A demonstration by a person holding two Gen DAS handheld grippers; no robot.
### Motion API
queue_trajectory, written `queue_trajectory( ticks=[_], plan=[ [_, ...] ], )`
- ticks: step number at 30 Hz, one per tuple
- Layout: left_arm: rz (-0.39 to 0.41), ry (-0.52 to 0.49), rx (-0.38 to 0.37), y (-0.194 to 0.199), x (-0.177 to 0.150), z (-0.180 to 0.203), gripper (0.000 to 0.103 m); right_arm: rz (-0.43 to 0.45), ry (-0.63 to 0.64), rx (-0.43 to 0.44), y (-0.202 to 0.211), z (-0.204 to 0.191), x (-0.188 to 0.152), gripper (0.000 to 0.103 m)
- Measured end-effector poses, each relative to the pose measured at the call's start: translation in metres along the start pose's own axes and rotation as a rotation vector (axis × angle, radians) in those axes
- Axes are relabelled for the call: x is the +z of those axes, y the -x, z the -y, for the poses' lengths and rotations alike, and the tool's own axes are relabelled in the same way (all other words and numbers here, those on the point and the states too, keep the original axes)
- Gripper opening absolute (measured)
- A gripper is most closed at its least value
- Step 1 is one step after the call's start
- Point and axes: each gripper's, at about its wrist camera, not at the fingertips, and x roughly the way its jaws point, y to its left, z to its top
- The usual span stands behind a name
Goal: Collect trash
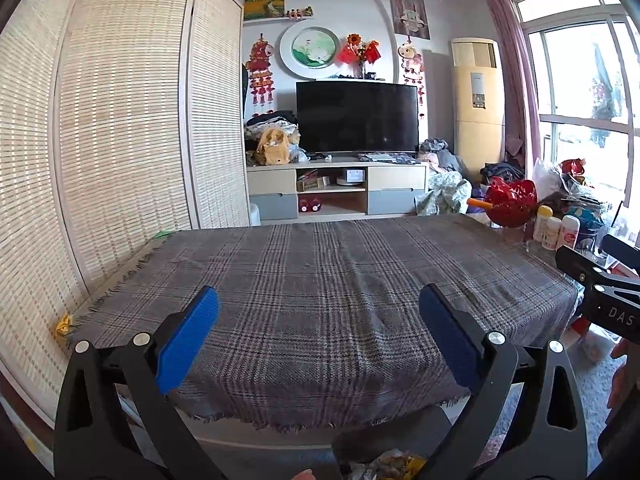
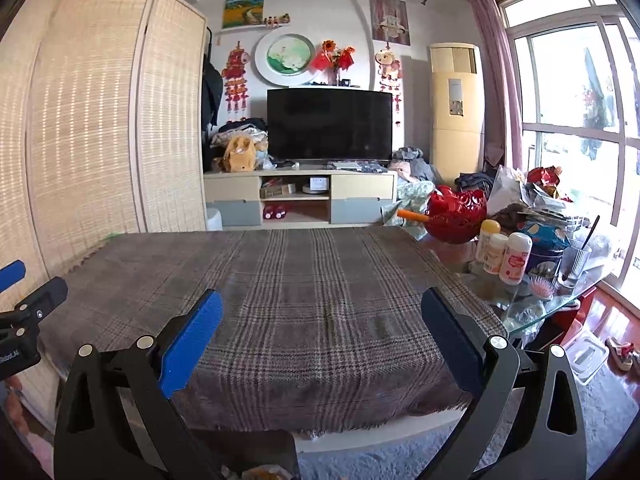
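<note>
My left gripper point(image 1: 320, 300) is open and empty above the near part of a table covered with a grey plaid cloth point(image 1: 320, 280). My right gripper point(image 2: 322, 300) is open and empty above the same cloth point(image 2: 320, 280). A dark bin point(image 1: 392, 436) sits below the table's near edge, with crumpled yellow and white trash point(image 1: 396, 466) inside; its rim also shows in the right wrist view point(image 2: 248, 448). A small yellow scrap point(image 1: 64, 325) lies at the cloth's left edge by the screen. The right gripper's body point(image 1: 608, 300) shows at the right of the left wrist view.
A bamboo folding screen point(image 1: 120, 140) stands along the left. Right of the cloth, a glass table point(image 2: 560, 300) holds bottles point(image 2: 504, 256), a red bowl point(image 2: 456, 212), a glass and bags. A TV point(image 2: 328, 124) on a cabinet is at the back. A window is at right.
</note>
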Motion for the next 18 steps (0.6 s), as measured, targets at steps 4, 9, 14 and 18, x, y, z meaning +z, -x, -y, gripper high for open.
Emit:
queue_trajectory(
  ticks=[4,9,14,18],
  plan=[
    [-0.003,0.002,-0.006,-0.0022,-0.0011,-0.0011,0.095,-0.007,0.002,0.003,-0.0011,-0.0009,-0.0006,0.1],
    [0.0,0.01,0.0,-0.0006,-0.0013,-0.0038,0.095,-0.009,0.003,-0.002,-0.0012,-0.0008,-0.0004,0.1],
    [0.003,0.013,-0.012,-0.0011,-0.0011,-0.0037,0.095,-0.014,0.011,0.007,-0.0019,-0.0029,0.0,0.1],
    [0.005,0.01,-0.017,-0.0014,-0.0007,-0.0036,0.095,-0.012,0.008,0.007,-0.0017,-0.0023,0.0004,0.1]
  ],
)
